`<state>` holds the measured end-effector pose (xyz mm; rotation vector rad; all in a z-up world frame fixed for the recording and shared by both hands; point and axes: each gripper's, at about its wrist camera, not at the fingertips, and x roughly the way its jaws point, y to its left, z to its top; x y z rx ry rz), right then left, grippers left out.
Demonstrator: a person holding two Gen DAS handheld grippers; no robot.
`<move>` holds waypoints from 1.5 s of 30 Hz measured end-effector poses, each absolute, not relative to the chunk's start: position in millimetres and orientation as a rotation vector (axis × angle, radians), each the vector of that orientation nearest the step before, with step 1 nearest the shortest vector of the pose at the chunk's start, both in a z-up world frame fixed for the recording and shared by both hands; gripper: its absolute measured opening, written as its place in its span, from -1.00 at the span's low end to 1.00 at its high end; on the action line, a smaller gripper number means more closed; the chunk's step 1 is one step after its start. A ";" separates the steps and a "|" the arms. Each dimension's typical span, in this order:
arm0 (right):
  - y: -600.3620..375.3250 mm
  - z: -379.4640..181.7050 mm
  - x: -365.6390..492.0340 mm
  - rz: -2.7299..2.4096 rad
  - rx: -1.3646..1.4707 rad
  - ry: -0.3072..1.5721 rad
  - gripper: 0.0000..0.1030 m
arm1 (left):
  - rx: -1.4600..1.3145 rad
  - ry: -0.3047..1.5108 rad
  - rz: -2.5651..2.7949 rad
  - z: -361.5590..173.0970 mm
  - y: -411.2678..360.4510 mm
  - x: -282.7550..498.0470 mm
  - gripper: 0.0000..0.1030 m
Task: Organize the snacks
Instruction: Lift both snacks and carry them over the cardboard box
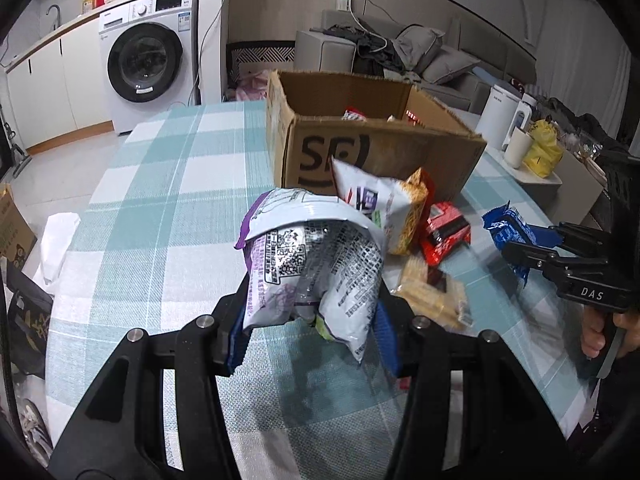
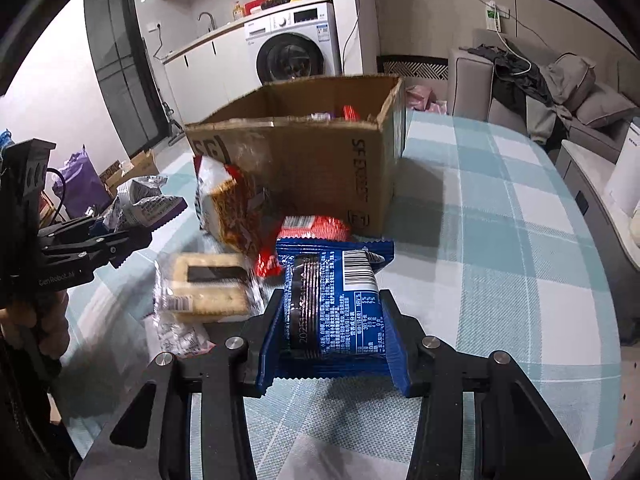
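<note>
My left gripper (image 1: 310, 312) is shut on a white and purple snack bag (image 1: 312, 264) and holds it above the table, short of the open cardboard box (image 1: 384, 148). My right gripper (image 2: 330, 320) is shut on a blue cookie packet (image 2: 334, 300), also seen from the left wrist view (image 1: 510, 232). The box (image 2: 304, 164) holds a few snacks. On the table before it lie a noodle bag (image 1: 400, 208), a red packet (image 1: 444, 232) and a clear cracker pack (image 1: 434, 300). The same cracker pack (image 2: 208, 284) and red packet (image 2: 316, 228) show in the right wrist view.
The table has a teal and white checked cloth (image 1: 160, 184). A white kettle (image 1: 502, 114), a cup and a yellow bag (image 1: 542, 152) stand on a side surface at the right. A washing machine (image 1: 148, 60) and a sofa (image 1: 440, 56) are behind the table.
</note>
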<state>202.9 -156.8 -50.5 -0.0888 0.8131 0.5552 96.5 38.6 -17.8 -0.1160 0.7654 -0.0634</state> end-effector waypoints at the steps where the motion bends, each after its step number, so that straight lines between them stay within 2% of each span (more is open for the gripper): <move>1: -157.0 -47.4 202.3 0.557 -0.088 0.807 -0.13 | -0.115 0.755 -0.063 -13.7 37.9 95.0 -0.05; 29: -153.8 36.9 206.7 0.578 -0.042 0.633 -0.13 | -0.077 0.573 -0.077 78.9 14.0 105.1 -0.05; 45: -135.5 57.6 234.8 0.581 -0.003 0.602 -0.13 | -0.081 0.551 -0.087 96.0 9.1 139.5 -0.05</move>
